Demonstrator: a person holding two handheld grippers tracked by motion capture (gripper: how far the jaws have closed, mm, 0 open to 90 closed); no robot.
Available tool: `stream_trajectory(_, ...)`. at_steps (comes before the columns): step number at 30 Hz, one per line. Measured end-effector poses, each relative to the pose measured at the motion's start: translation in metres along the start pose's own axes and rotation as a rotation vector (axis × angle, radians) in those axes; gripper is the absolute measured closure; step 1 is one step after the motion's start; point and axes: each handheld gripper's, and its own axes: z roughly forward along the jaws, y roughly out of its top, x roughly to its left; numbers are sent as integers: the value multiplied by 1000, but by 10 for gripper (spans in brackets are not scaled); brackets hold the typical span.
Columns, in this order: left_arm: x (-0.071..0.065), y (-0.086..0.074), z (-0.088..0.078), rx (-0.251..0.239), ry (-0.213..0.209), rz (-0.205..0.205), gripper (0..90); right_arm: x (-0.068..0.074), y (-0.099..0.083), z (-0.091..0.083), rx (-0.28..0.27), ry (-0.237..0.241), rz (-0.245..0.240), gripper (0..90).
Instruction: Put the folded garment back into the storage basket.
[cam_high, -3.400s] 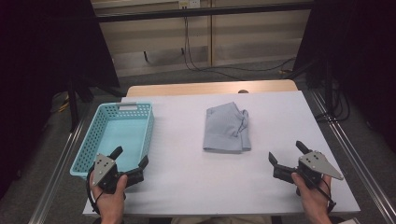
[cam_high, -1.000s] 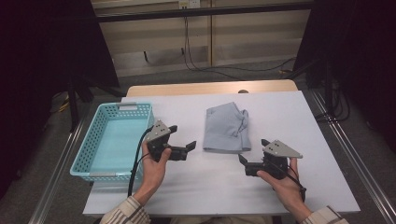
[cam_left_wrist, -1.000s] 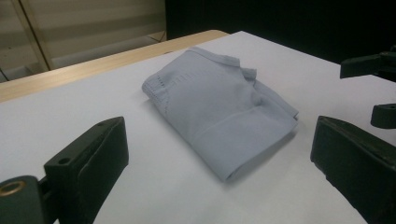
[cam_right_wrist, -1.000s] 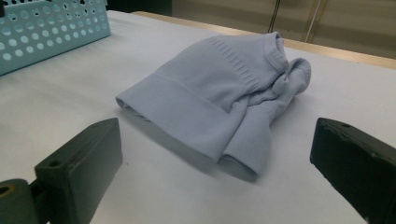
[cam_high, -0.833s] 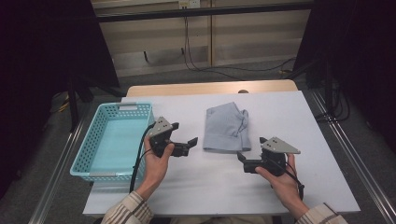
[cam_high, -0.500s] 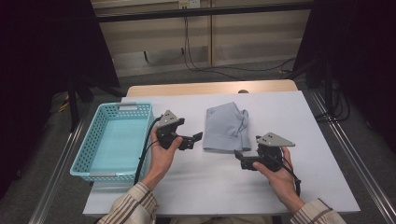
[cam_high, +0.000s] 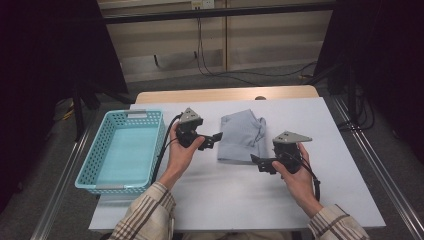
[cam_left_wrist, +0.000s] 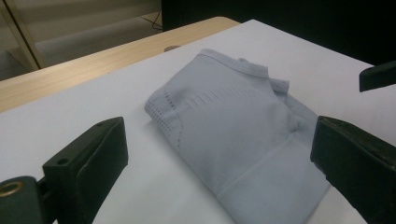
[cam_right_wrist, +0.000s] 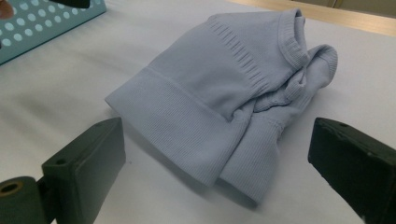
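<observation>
We hold both hand-held grippers, left (cam_high: 214, 139) and right (cam_high: 258, 162), open beside the folded garment (cam_high: 242, 136) mid-desk, ready to pinch its opposite edges.

A folded pale blue-grey knit garment (cam_high: 242, 136) lies on the white flat surface (cam_high: 345, 125), near its middle. A light blue perforated plastic basket (cam_high: 124, 150) stands well to its left, at the surface's left edge. The left gripper (cam_high: 210, 141) sits between basket and garment; the right gripper (cam_high: 259, 164) is just before the garment's near right corner.
</observation>
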Motion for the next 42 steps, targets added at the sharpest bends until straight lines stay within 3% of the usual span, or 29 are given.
stream_trajectory(8, 6, 15, 12, 7, -6, 8, 41, -7, 10, 5, 32, 24, 10, 31)
stream_trajectory(14, 10, 16, 25, 18, -10, -4, 39, -11, 14, 11, 68, 36, 17, 41)
stream_trajectory(21, 22, 19, 35, 33, 9, -26, 39, -18, 19, 16, 89, 41, 62, 59)
stream_trajectory(23, 26, 21, 38, 47, 16, -20, 40, -22, 19, 20, 107, 56, 54, 51)
stream_trajectory(30, 38, 25, 50, 59, 34, -59, 43, -27, 25, 28, 132, 73, 45, 50)
stream_trajectory(31, 41, 26, 51, 90, 31, -25, 44, -28, 27, 28, 131, 64, 45, 54)
stream_trajectory(32, 39, 26, 54, 62, 33, -66, 45, -29, 28, 28, 134, 64, 40, 55)
stream_trajectory(33, 42, 27, 54, 97, 35, -30, 45, -29, 29, 28, 139, 59, 49, 53)
stream_trajectory(34, 41, 26, 57, 89, 31, -43, 45, -31, 29, 29, 140, 61, 47, 48)
stream_trajectory(36, 43, 24, 62, 106, 31, -31, 50, -32, 28, 31, 163, 54, 61, 49)
stream_trajectory(37, 41, 22, 66, 73, 23, -73, 52, -34, 26, 33, 161, 46, 57, 46)
stream_trajectory(38, 42, 19, 69, 76, 16, -86, 54, -36, 24, 36, 174, 44, 58, 40)
stream_trajectory(39, 42, 19, 69, 76, 16, -86, 61, -37, 22, 38, 178, 43, 63, 39)
stream_trajectory(40, 44, 17, 73, 128, 41, -42, 60, -39, 21, 40, 191, 51, 68, 53)
stream_trajectory(42, 45, 15, 75, 118, 32, -52, 63, -40, 21, 41, 196, 52, 72, 57)
